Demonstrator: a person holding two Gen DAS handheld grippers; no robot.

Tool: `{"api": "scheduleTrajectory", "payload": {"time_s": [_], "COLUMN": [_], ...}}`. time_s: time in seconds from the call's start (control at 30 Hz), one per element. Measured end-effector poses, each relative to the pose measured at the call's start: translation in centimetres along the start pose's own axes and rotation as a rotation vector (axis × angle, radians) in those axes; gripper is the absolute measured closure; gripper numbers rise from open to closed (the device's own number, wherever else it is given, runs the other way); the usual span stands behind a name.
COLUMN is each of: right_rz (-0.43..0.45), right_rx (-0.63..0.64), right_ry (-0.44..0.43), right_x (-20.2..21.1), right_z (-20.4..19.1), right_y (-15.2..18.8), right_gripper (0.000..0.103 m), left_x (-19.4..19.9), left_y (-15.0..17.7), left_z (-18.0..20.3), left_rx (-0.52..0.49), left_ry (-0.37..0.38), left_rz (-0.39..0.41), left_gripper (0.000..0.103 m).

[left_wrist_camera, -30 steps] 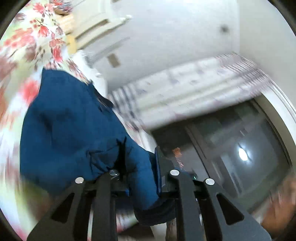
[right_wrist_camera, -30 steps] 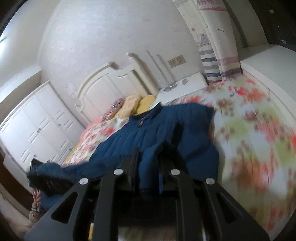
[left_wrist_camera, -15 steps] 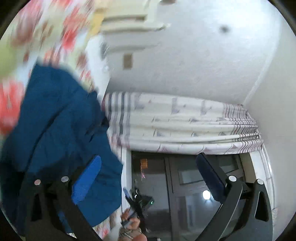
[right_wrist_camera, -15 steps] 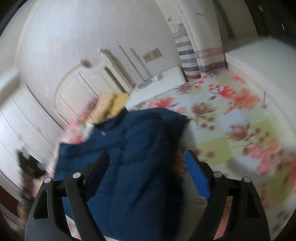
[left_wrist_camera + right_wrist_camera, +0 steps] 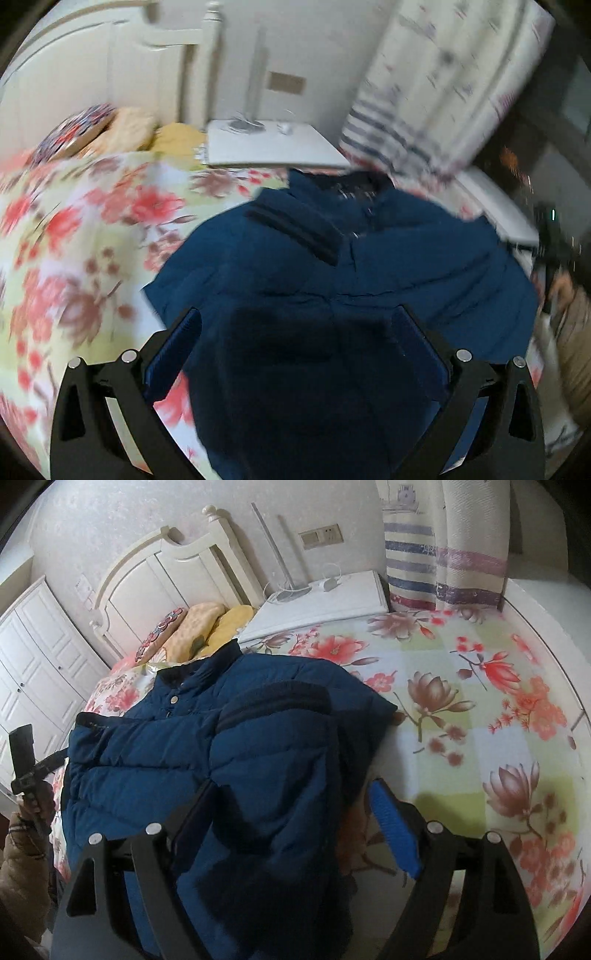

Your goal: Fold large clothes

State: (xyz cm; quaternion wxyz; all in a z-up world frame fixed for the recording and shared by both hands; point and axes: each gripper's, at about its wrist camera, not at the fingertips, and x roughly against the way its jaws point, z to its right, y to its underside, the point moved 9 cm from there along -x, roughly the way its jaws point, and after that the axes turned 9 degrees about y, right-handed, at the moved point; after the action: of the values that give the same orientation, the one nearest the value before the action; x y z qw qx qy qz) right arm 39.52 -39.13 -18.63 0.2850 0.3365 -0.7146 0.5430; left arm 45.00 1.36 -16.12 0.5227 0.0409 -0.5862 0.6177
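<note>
A big bed [image 5: 480, 701] with a flowery cover is filling most of the room, and the blue puffy jacket [image 5: 221, 760] is lying on it, near the side where the person is standing. Its collar is pointing toward the pillows [image 5: 207, 624] and the white headboard [image 5: 166, 576]. A white nightstand [image 5: 332, 602] is sitting beside the bed, next to a striped curtain [image 5: 443, 565].

The jacket is looking partly folded. One sleeve with a dark cuff [image 5: 280, 698] is lying across the chest. The bottom part is still hanging toward the bed's edge.

The right claw [image 5: 291, 827] is standing wide, with the jacket's puffy lower part sitting between its blue pads but not being squeezed. The left claw [image 5: 295, 354] is standing as wide as it goes, hovering over the dark lower part of the jacket. That view is blurry, so small things are hard to tell. Both claws have just been opening, and neither one is pinching cloth now.

I am thinking the next good move is grabbing the bottom hem with both claws, one near each corner, and lifting it up toward the collar. Puffy cloth is springy, so pinching deep and laying it down slowly should be keeping the fold from popping open. Keeping both corners level should be making the fold neat.
</note>
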Motion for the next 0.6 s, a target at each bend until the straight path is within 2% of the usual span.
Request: {"api": "scheduleTrajectory", "payload": {"time_s": [0.07, 0.17, 0.23, 0.27, 0.3, 0.33, 0.37, 0.4, 0.43, 0.5, 0.53, 0.6], "right_rz": [-0.006, -0.025, -0.024, -0.008, 0.014, 0.053, 0.084, 0.121, 0.184, 0.262, 0.290, 0.341], "right_rx": [0.007, 0.016, 0.034, 0.061, 0.078, 0.095, 0.108, 0.117, 0.135, 0.155, 0.164, 0.175], "right_ry": [-0.012, -0.014, -0.006, -0.007, -0.003, 0.017, 0.019, 0.031, 0.045, 0.038, 0.037, 0.057], "right_x": [-0.4, -1.1, -1.3, -1.2, -0.8, -0.1, 0.9, 1.9, 4.1, 8.0, 9.6, 11.9], "right_z": [-0.2, -0.6, -1.0, -1.5, -1.8, -2.1, -2.7, -3.1, -4.0, -5.7, -6.4, -7.3], "right_y": [-0.4, -0.7, -0.7, -0.6, -0.6, -0.6, -0.5, -0.5, -0.5, -1.1, -1.9, -5.5], "right_gripper": [0.020, 0.020, 0.022, 0.034, 0.054, 0.076, 0.088, 0.096, 0.097, 0.098, 0.098, 0.098], "left_x": [-1.4, -4.1, -5.2, -5.8, -5.9, -5.7, -5.4, -4.3, -3.3, 1.1, 2.6, 5.9], "left_y": [-0.5, -1.1, -1.2, -1.1, -1.0, -0.9, -0.9, -0.9, -0.9, -1.5, -2.0, -4.6], "left_z": [0.4, -1.0, -1.4, -1.8, -2.0, -1.6, -1.5, -1.2, -0.6, 1.9, 2.8, 4.4], "left_rx": [-0.023, -0.023, 0.001, 0.026, 0.041, 0.046, 0.044, 0.032, 0.019, -0.010, -0.018, -0.057], "left_ry": [-0.005, -0.060, -0.046, -0.027, -0.012, 0.032, 0.031, 0.005, 0.001, 0.049, 0.067, 0.066], "left_rz": [-0.022, -0.075, -0.107, -0.118, -0.112, -0.094, -0.068, -0.032, -0.007, 0.113, 0.143, 0.200], "left_gripper": [0.004, 0.004, 0.004, 0.004, 0.020, 0.052, 0.063, 0.083, 0.088, 0.089, 0.089, 0.089]}}
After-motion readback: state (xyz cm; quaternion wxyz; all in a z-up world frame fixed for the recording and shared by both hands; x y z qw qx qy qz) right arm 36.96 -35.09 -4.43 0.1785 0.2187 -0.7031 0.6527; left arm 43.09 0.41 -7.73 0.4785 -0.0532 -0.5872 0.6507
